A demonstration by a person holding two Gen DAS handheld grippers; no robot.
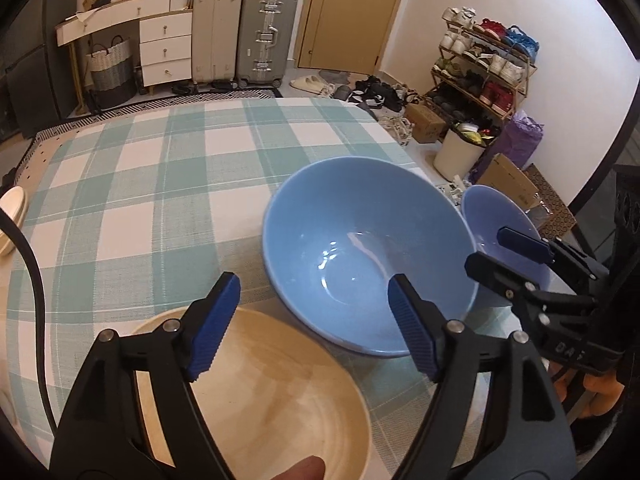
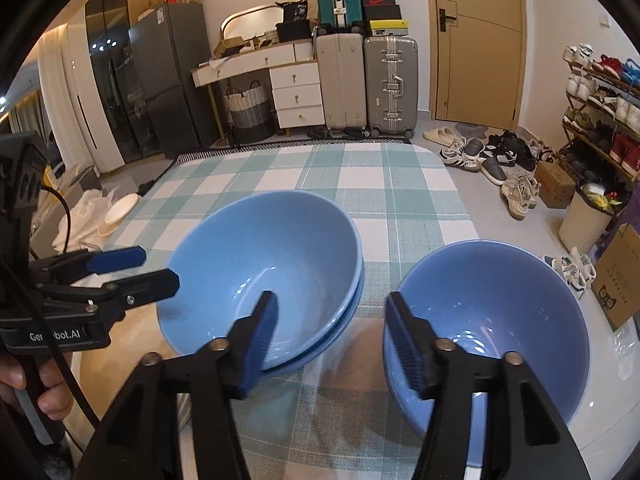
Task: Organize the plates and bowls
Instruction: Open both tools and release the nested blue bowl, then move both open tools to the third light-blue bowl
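Worktop cloth (image 1: 160,184): teal-and-white check. Stacked bowls (image 2: 272,264): light blue. Single bowl (image 2: 500,296): light blue. Wooden bowl (image 1: 280,392): pale tan. Gripper fingers (image 2: 260,340): black, with blue ribbed pads.

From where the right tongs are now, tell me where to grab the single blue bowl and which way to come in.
Take the near rim of the single blue bowl, coming down from above on the side towards the right tongs. It stands upright with a thin, flaring wall, so one pad inside and one outside should pinch it. The tongs are open and already straddle that near edge, so little travel seems needed.
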